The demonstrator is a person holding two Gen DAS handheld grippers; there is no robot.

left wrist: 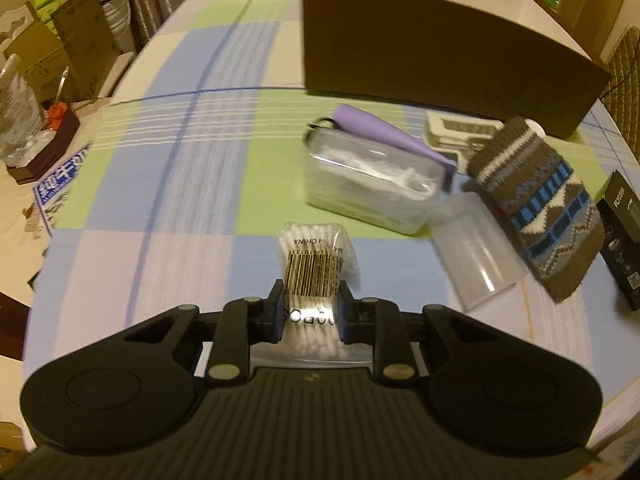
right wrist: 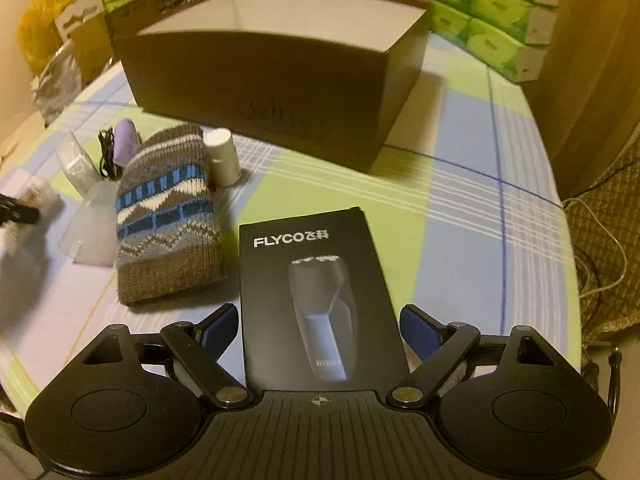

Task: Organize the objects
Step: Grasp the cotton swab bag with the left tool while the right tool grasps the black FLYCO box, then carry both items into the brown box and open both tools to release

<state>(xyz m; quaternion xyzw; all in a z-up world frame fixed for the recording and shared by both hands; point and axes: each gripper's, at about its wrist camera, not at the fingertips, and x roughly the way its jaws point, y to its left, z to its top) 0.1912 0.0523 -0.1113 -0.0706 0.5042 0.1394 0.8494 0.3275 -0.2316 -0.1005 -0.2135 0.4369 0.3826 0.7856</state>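
My left gripper (left wrist: 310, 300) is shut on a clear pack of cotton swabs (left wrist: 316, 256) with a barcode label, held just above the checked tablecloth (left wrist: 168, 184). My right gripper (right wrist: 320, 320) stands open, with its fingers on either side of the near end of a black FLYCO shaver box (right wrist: 316, 280) that lies flat; the pads are not pressing on it. A large open cardboard box (right wrist: 272, 92) stands at the back of the table (left wrist: 440, 48). Left of the shaver box lies a knitted patterned sock (right wrist: 168, 216).
Beyond the swabs are a clear lidded container (left wrist: 372, 184), a purple item (left wrist: 380, 132), a clear cup on its side (left wrist: 476, 248) and a cream frame (left wrist: 460, 132). A white bottle (right wrist: 224, 156) stands by the sock. Green tissue packs (right wrist: 492, 12) are stacked at the back right.
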